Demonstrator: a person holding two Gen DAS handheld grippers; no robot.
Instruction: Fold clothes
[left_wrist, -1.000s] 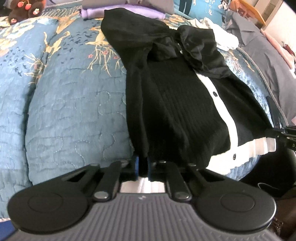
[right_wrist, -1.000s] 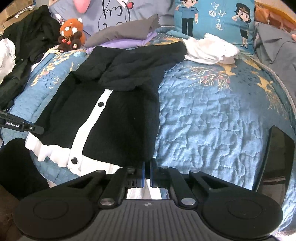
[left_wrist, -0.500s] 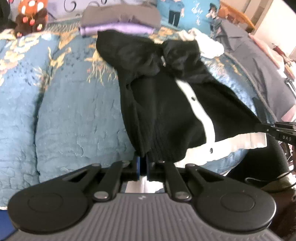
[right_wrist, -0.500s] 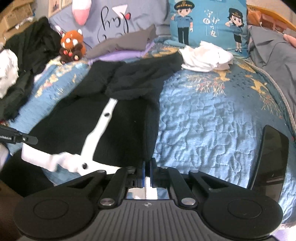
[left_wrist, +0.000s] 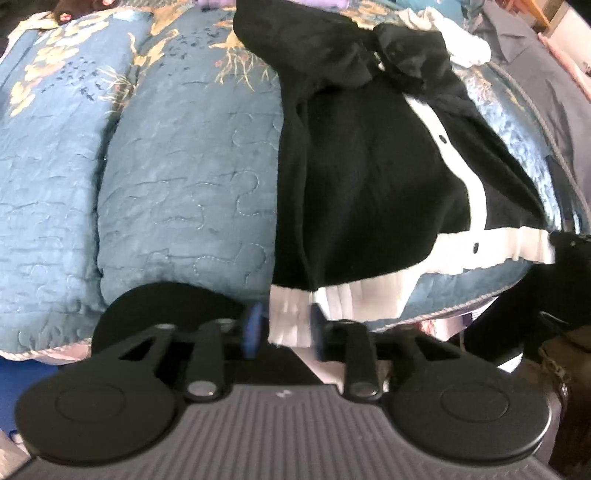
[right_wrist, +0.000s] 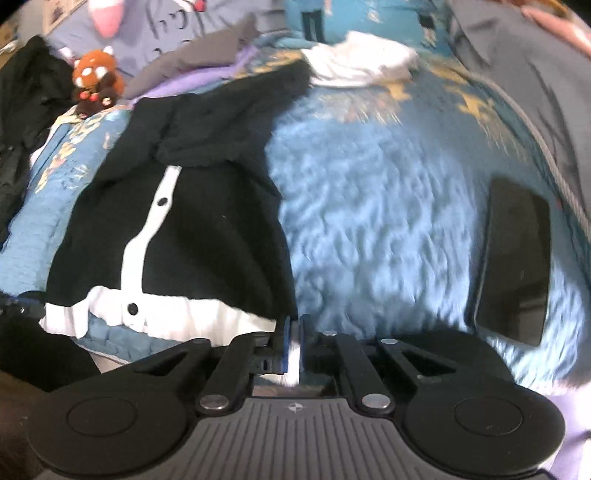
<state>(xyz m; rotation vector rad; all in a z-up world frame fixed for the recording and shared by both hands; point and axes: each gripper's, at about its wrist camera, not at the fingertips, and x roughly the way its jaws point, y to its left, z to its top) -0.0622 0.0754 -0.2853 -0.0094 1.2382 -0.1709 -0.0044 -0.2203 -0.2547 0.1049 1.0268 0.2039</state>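
Observation:
A black cardigan (left_wrist: 369, 177) with a white button band and white hem lies on the blue quilted bed; it also shows in the right wrist view (right_wrist: 207, 229). My left gripper (left_wrist: 282, 325) is open, its blue pads apart on either side of the white hem's left corner. My right gripper (right_wrist: 291, 343) is shut on the hem's right corner, with a sliver of white cloth between the pads. The sleeves lie folded across the upper chest.
The blue floral quilt (left_wrist: 177, 177) covers the bed. A white garment (right_wrist: 362, 62), folded purple and grey clothes (right_wrist: 207, 70), a plush toy (right_wrist: 96, 81) and pillows sit at the far side. A dark tablet (right_wrist: 513, 258) lies on the quilt at right.
Both grippers pulled the hem toward the bed's near edge and down. The left gripper, shut on the hem before, has opened. The right stays shut on the hem.

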